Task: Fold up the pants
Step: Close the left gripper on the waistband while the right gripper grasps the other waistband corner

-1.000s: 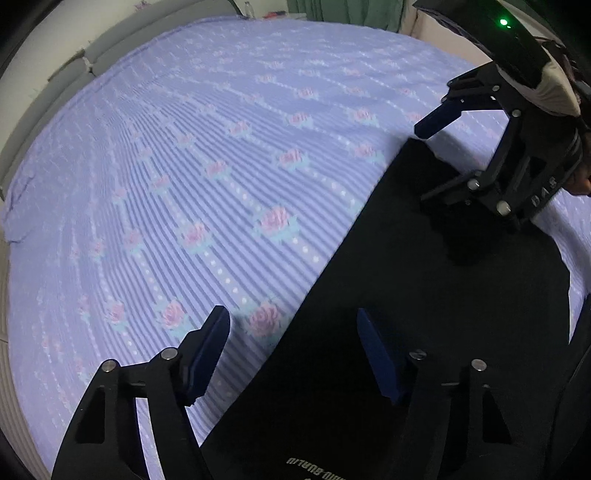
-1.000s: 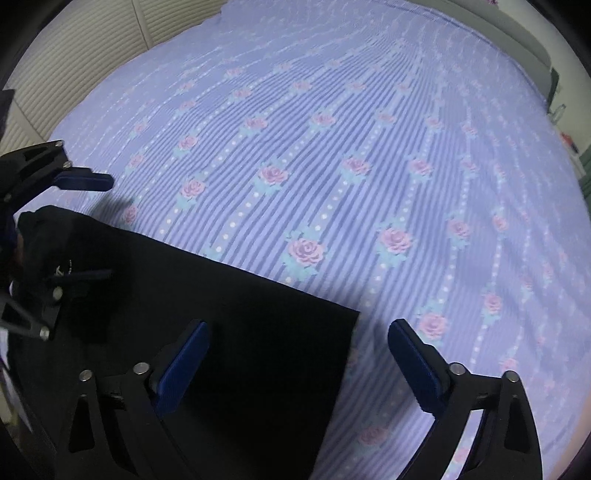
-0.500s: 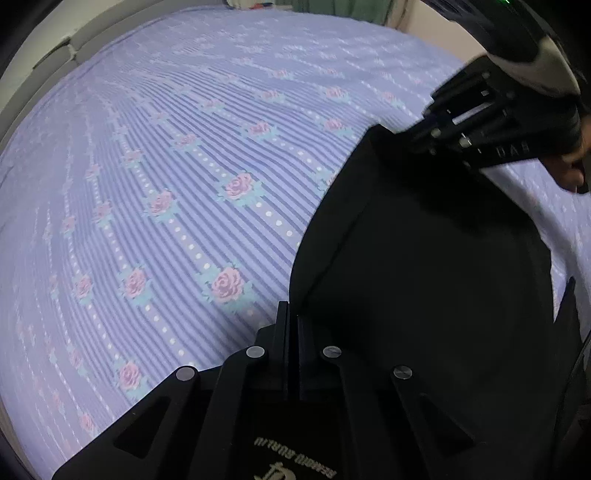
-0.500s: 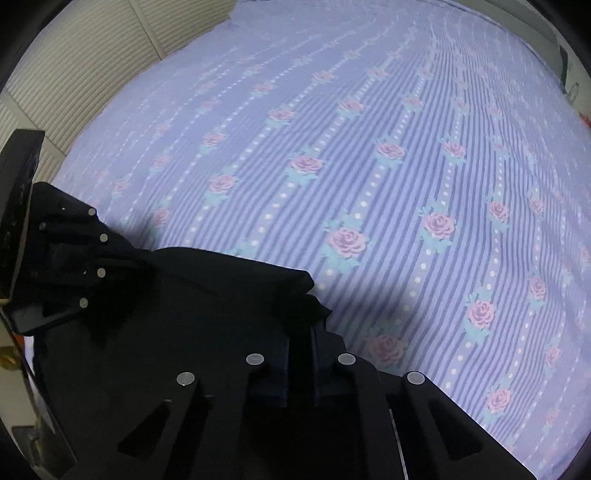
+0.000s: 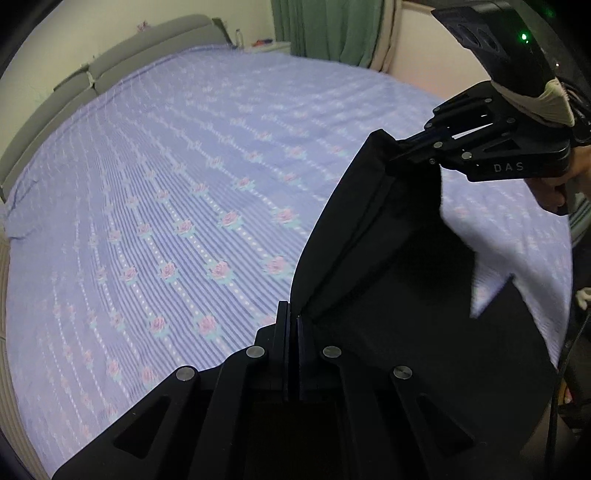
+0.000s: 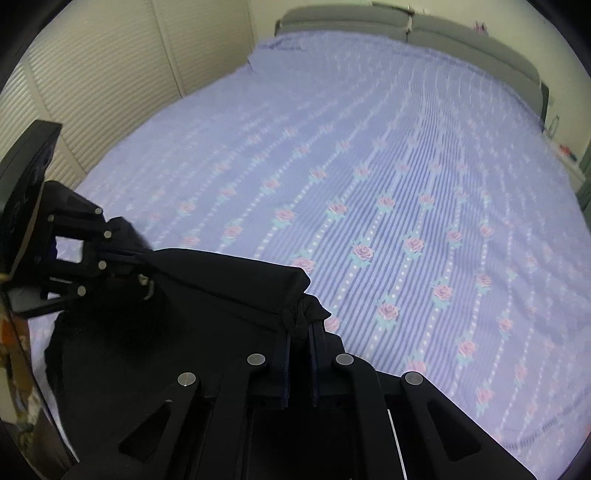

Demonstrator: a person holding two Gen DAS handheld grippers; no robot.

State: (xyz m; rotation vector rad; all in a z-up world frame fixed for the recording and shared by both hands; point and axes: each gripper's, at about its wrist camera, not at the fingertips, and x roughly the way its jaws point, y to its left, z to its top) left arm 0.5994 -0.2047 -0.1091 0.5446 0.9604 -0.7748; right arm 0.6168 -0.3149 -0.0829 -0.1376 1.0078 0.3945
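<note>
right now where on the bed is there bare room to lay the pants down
The bedsheet lies bare from the pants up to the headboard, and across to the shuttered doors. The near edge is crowded: both the left gripper and the right gripper hold the pants there.

Lilac rose-striped bedsheet (image 5: 184, 184), grey headboard (image 6: 461, 37), green curtain (image 5: 328, 29), louvred wardrobe doors (image 6: 92, 81)

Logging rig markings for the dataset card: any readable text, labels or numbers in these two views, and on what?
"DAS": white letters on the side of the right gripper, seen in the left wrist view.
Nothing else reads: the pants, the bedsheet and the left gripper show no text. The right wrist view has none.
</note>
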